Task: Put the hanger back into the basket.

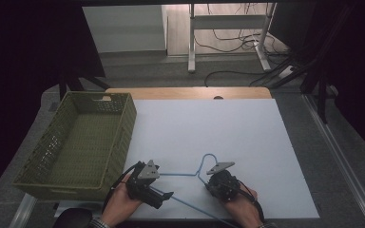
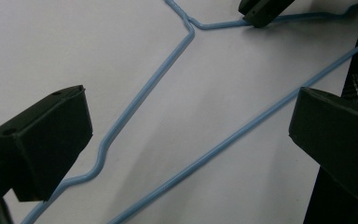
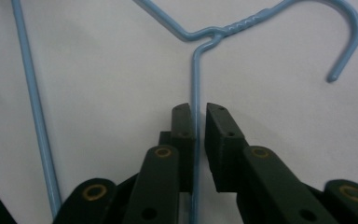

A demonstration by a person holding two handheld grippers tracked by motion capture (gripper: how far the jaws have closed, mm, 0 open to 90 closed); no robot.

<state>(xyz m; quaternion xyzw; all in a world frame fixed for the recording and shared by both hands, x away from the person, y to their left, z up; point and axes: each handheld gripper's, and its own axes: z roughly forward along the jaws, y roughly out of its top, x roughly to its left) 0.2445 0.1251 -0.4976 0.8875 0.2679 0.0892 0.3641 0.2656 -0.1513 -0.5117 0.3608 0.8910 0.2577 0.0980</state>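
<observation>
A light blue wire hanger (image 1: pixel 180 174) lies flat on the white tabletop (image 1: pixel 209 123) near the front edge, its hook (image 1: pixel 210 156) pointing away from me. My left gripper (image 1: pixel 164 195) hovers low over the hanger's left part. In the left gripper view it (image 2: pixel 186 135) stands wide open, with the hanger's shoulder wire (image 2: pixel 168 70) and bottom bar (image 2: pixel 242 130) running between the jaws. My right gripper (image 3: pixel 199 114) is closed around the hanger's other shoulder wire (image 3: pixel 195 79) just below the twisted neck, the jaws close on either side of it. In the high view the right gripper (image 1: pixel 209 183) sits right of the neck.
A green woven plastic basket (image 1: pixel 95 97) with nothing in it stands at the table's left, overhanging the edge, close to my left hand. A wooden strip (image 1: pixel 190 92) borders the table's far side. Beyond it are desk legs and cables on the floor.
</observation>
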